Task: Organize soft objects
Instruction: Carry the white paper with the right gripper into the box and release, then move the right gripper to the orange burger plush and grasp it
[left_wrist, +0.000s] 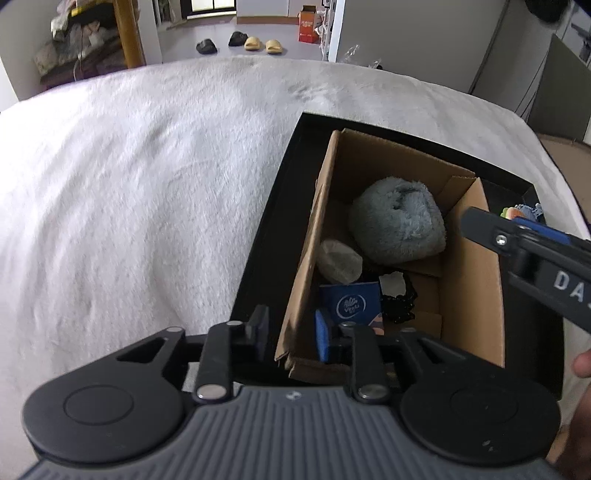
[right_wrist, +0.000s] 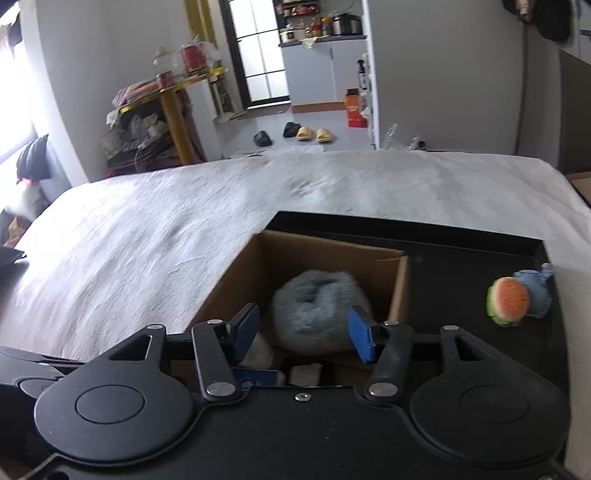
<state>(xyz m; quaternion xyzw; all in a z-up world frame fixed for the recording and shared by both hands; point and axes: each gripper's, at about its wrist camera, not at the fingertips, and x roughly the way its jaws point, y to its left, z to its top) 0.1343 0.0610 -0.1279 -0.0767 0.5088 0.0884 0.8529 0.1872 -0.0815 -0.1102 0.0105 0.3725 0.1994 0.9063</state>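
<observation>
A cardboard box (left_wrist: 476, 295) stands in a black tray (left_wrist: 266, 251) on the white fluffy bed cover (left_wrist: 129, 203). Inside lie a grey-blue fluffy bundle (left_wrist: 399, 225), a pale sponge-like lump (left_wrist: 338, 260), a blue tissue pack (left_wrist: 351, 304) and a black scrunchie (left_wrist: 400, 304). My left gripper (left_wrist: 291, 334) is open, straddling the box's near left wall without pressing on it. My right gripper (right_wrist: 304, 334) is open above the fluffy bundle (right_wrist: 317, 310), its pads apart from it. A watermelon-slice toy (right_wrist: 508, 301) and a blue knitted piece (right_wrist: 537, 291) lie on the tray (right_wrist: 461, 266) to the right.
The tray sits near the bed's right edge. Beyond the bed's far edge are slippers (left_wrist: 260, 44) on the floor, an orange carton (left_wrist: 308, 24) and a cluttered yellow shelf (right_wrist: 162, 114). A person's hand (left_wrist: 583, 363) shows at the right.
</observation>
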